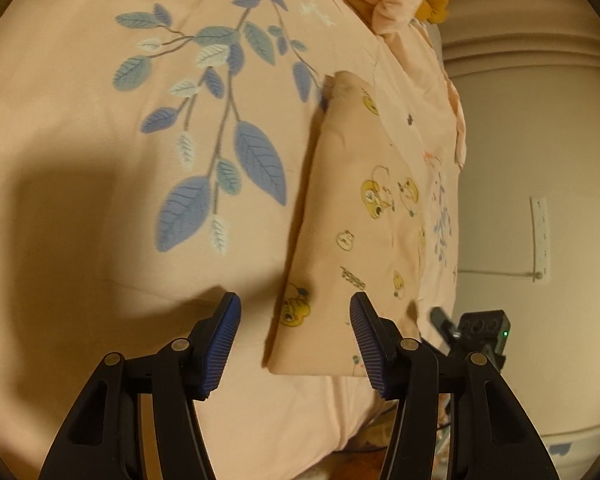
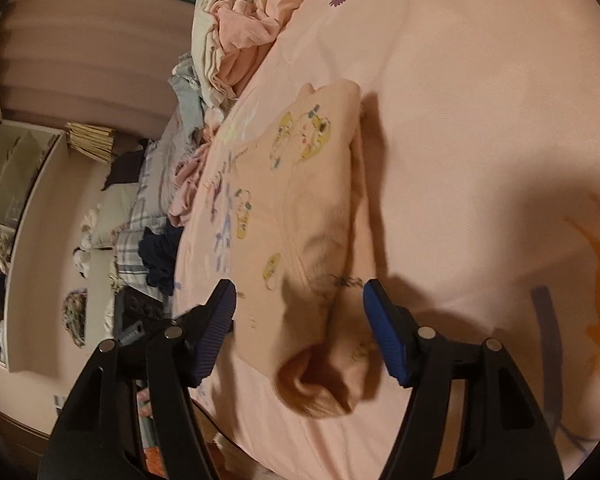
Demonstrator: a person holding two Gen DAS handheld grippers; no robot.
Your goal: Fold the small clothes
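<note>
Hovering above the bed, your left gripper has its blue-padded fingers spread apart with nothing pinched, the near corner of the folded peach garment with yellow cartoon prints lying below the gap. That garment rests flat on the peach bedspread with blue leaf print, close to the bed's edge. Your right gripper also stands with its fingers apart and gripping nothing, the garment's rolled end beneath them. A heap of unfolded pink and cream clothes sits farther along the bed, well apart from the garment.
</note>
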